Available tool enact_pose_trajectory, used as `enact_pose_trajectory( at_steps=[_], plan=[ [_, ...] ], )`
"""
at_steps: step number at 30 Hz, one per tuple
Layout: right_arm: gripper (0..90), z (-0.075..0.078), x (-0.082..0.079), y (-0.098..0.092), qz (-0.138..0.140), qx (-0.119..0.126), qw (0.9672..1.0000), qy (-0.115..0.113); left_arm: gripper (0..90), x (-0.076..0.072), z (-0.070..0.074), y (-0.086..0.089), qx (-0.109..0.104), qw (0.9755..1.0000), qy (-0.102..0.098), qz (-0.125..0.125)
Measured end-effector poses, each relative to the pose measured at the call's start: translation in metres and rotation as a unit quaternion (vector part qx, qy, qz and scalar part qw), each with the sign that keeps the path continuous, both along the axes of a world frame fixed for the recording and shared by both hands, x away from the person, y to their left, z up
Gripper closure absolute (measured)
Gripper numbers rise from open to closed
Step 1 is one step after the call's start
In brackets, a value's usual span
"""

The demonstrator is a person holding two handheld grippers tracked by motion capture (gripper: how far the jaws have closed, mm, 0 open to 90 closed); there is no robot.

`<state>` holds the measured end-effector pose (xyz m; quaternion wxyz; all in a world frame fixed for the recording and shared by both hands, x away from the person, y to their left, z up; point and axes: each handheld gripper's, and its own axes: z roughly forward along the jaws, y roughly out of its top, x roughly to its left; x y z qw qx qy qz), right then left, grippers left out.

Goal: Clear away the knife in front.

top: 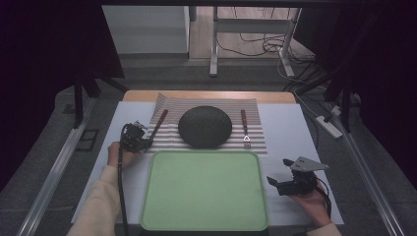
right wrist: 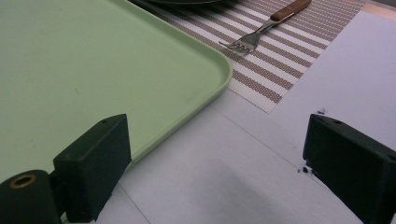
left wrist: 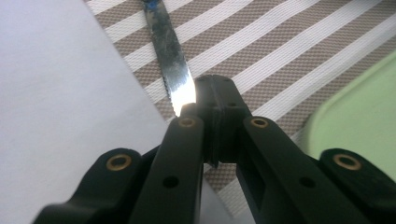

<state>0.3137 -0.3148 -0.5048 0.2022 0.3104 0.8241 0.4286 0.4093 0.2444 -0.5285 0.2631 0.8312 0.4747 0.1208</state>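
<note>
Steel knife blade under closed left claw, right claw idle and wide

Steel-bladed knife (left wrist: 170, 56) lay on the striped placemat (top: 255, 135), left of the dark round plate (top: 205, 126), wooden handle pointing away from the person. Left claw (top: 142, 142) sat at the blade's tip end, jaws pressed together; in the left gripper view the tip ran in beside or under the jaw ends, but whether it was really pinched could not be told. Right claw (top: 278, 184) was wide apart, holding nothing, above the desk (top: 295, 128) just beside the right edge of the green tray (top: 206, 216).

Handling, as a judgement: the knife looked light, stiff and thin, with a smooth, slippery blade and a serrated edge. A grip on the tip seemed poor: it could pivot or slide out. The wooden handle looked the better hold, thicker and less slick. It lay flat, so getting under it would be fiddly. A fork (right wrist: 261, 32) with a matching handle lay right of the plate, same story.
</note>
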Motion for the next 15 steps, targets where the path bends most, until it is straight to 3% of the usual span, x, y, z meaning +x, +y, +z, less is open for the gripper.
enact_pose_trajectory(
  at_steps=[9,15],
  plan=[
    [7.7,0.0,0.0,0.0,0.0,-0.001,1.0,0.0,88.7,-0.001,-0.001,0.011,0.011,0.9999,-0.005,0.011],
    [7.7,0.001,0.0,0.0,-0.001,-0.001,1.0,-0.003,88.7,-0.002,0.001,0.013,0.001,0.9999,-0.013,0.012]
  ],
)
